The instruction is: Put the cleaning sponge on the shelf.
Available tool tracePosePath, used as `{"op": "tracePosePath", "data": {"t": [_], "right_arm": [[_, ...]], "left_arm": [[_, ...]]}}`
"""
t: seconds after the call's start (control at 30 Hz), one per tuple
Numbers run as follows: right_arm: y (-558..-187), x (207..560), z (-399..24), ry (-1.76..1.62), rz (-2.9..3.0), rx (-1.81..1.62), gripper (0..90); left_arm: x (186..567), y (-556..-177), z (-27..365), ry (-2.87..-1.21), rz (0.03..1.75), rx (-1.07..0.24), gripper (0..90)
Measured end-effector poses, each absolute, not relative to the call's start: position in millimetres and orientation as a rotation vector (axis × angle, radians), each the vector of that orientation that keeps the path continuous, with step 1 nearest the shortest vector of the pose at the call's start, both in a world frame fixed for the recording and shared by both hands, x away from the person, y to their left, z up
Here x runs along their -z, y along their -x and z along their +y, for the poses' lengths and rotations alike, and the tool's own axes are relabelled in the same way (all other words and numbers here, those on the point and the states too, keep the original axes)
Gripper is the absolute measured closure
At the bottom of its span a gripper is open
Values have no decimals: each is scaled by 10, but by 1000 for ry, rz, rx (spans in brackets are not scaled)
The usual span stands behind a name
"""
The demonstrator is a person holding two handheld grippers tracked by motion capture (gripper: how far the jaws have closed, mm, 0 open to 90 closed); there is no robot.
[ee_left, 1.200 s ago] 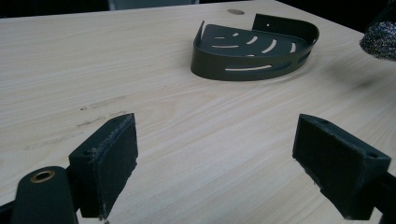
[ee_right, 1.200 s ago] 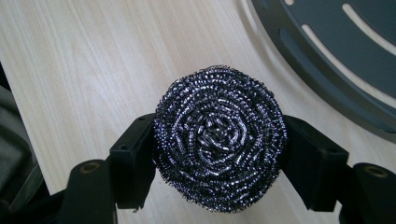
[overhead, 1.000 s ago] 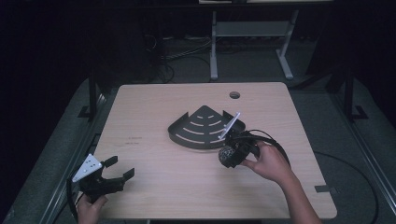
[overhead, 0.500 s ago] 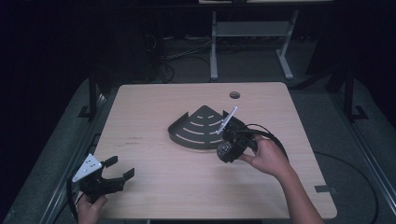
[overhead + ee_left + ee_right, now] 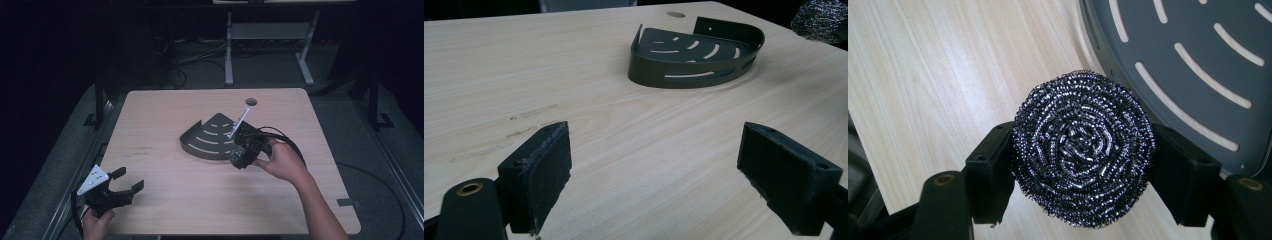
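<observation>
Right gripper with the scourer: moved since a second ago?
Barely. The right gripper, shut on the steel scourer, edged slightly left along the near rim of the dark slotted tray.

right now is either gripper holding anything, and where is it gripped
The right gripper holds a steel scouring pad, its jaws pressing on the pad's two opposite sides. The left gripper is open and holds nothing.

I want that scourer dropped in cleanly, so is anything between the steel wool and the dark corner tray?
Nothing visible. The right gripper grips the steel wool beside the corner tray. The slotted floor looks bare, and only the tray's low rim lies between them.
</observation>
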State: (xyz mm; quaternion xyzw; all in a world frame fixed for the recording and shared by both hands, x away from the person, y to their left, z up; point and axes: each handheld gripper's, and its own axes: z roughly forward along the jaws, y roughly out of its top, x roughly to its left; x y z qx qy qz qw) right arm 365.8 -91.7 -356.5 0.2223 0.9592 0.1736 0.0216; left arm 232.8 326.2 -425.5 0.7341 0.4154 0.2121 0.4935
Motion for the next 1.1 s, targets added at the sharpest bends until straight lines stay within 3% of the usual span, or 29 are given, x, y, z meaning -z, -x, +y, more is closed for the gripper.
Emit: {"op": "tracePosePath", "data": {"t": [1.1], "right_arm": [[-4139,3565,-689,-713,2982,-529,313]], "left_arm": [[4257,-2335,3253,-1780,1002,-508,133]]}}
